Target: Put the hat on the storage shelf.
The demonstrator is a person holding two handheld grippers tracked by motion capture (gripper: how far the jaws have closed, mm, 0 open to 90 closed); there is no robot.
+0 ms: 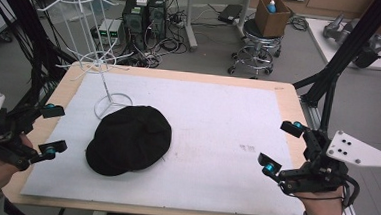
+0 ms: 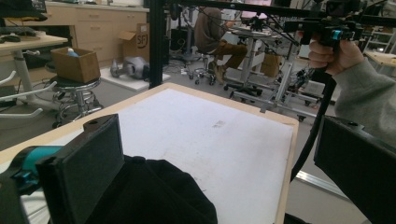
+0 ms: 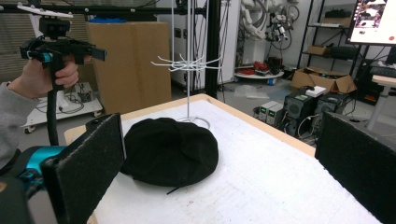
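Black soft fabric cap [image 1: 129, 140] lying flat on the white foam mat [image 1: 218, 119], left of centre, its far edge touching the ring base of the white wire display rack [image 1: 97, 61] at the far left corner of the wooden table [image 1: 289, 96]. Likely set there so that hanging on a rack arm needs only a short lift. Left gripper [image 1: 52, 130] held just off the near left edge of the table, jaws spread wide with nothing between them, pointed across toward the cap. Right gripper [image 1: 281, 147] poised over the right edge of the mat, well apart from the cap, jaws equally wide and empty. Both seemingly parked at the sides to leave the cap free for a first approach. Cardboard box [image 1: 271, 15] on a stool beyond the table, no part of the work.
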